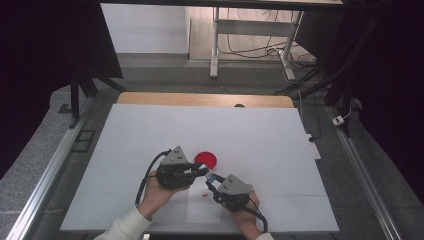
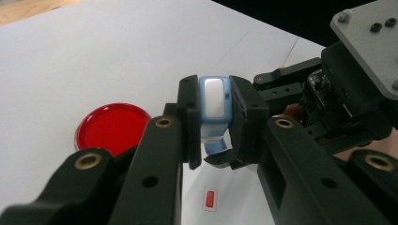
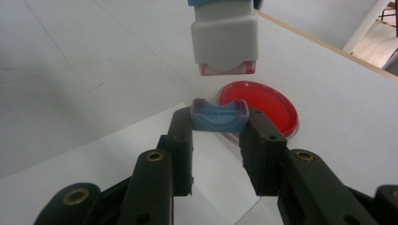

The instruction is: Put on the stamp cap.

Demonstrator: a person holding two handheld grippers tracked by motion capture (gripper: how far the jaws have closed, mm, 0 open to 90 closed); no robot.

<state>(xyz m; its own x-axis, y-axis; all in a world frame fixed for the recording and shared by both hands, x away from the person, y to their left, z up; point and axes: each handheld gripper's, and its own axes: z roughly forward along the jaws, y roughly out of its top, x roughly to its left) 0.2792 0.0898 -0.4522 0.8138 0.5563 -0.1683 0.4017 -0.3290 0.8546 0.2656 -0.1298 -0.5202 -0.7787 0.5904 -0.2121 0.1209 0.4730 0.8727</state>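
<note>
My left gripper (image 2: 215, 123) is shut on a small stamp body (image 2: 215, 97) with a blue case and a white face. It hangs above the table, red pad downward, in the right gripper view (image 3: 225, 40). Just beneath it, my right gripper (image 3: 219, 127) is shut on the stamp's blue cap (image 3: 219, 116). The cap is apart from the body, with a small gap between them. In the high view the left gripper (image 1: 200, 171) and right gripper (image 1: 212, 181) meet tip to tip near the table's front middle.
A round red dish (image 1: 205, 159) lies flat on the white table cover (image 1: 150, 130), just beyond the grippers. A white sheet of paper (image 1: 204, 210) lies below them, bearing a small red stamped mark (image 1: 205, 194). The table's wooden far edge (image 1: 200, 99) shows at the back.
</note>
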